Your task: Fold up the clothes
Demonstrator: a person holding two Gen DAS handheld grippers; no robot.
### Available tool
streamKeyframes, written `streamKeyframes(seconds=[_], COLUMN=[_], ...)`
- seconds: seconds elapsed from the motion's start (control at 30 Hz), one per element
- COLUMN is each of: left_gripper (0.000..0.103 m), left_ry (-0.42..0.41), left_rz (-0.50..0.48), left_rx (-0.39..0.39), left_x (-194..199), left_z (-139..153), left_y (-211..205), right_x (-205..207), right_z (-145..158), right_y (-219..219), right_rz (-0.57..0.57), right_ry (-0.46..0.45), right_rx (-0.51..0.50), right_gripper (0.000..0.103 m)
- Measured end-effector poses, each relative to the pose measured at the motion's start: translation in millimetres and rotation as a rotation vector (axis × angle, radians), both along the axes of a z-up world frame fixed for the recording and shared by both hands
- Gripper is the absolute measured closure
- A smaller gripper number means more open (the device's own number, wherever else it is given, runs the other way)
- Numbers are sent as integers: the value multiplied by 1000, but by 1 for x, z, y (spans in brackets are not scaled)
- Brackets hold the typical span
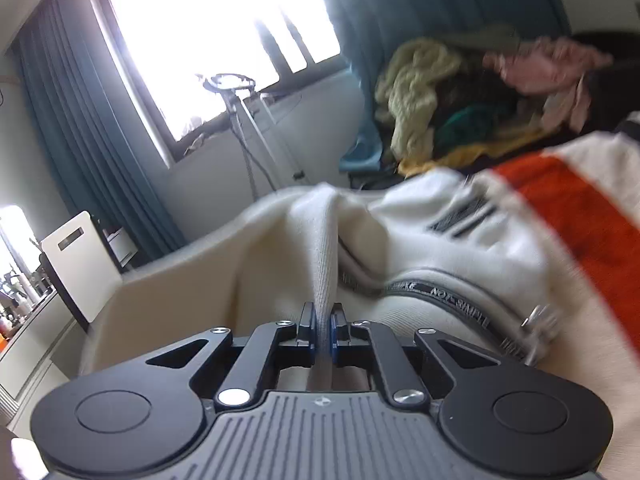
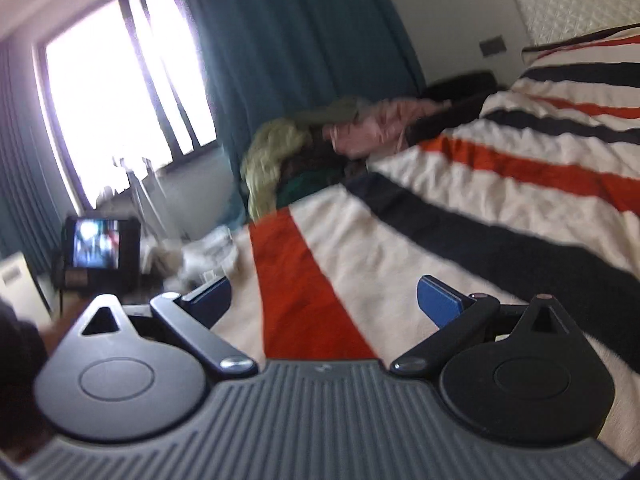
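Observation:
A cream-white zip garment (image 1: 420,240) with dark printed lines and a grey zipper lies bunched on the striped bed cover (image 1: 580,208). My left gripper (image 1: 323,320) is shut on a raised fold of its ribbed fabric, which stands up between the blue pads. In the right wrist view my right gripper (image 2: 324,296) stands open over the bed cover (image 2: 460,216), with only its orange stripe between the fingers. The white garment shows faintly, blurred, at the bed's left edge (image 2: 208,252).
A heap of other clothes (image 1: 460,96), yellow-green, pink and dark green, is piled at the far end of the bed, also in the right wrist view (image 2: 320,140). Behind are a bright window (image 1: 208,40), teal curtains (image 2: 288,48) and a small lit screen (image 2: 98,244).

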State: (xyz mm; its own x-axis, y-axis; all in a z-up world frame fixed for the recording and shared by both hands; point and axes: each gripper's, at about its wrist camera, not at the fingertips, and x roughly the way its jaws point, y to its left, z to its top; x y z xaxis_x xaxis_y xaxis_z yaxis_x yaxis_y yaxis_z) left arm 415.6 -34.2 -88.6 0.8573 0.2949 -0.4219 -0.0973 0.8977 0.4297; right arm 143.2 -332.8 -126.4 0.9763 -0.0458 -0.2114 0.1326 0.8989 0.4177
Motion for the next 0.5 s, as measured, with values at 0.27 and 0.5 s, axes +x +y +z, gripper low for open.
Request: streamKeyframes(seconds=[0.27,0.5], left_gripper=[101,101], left_ry=[-71,-166], left_rz=[-140,-301], left_rx=[-165,-247], left_x=[-138,-316], left_z=[101,137], left_y=[-4,15], right_x=[-20,-44], right_z=[18,34], right_y=[-12,-12], right_rz=[6,88], right_ry=[-76,-135], right_rx=[17,33], right_gripper=[2,2])
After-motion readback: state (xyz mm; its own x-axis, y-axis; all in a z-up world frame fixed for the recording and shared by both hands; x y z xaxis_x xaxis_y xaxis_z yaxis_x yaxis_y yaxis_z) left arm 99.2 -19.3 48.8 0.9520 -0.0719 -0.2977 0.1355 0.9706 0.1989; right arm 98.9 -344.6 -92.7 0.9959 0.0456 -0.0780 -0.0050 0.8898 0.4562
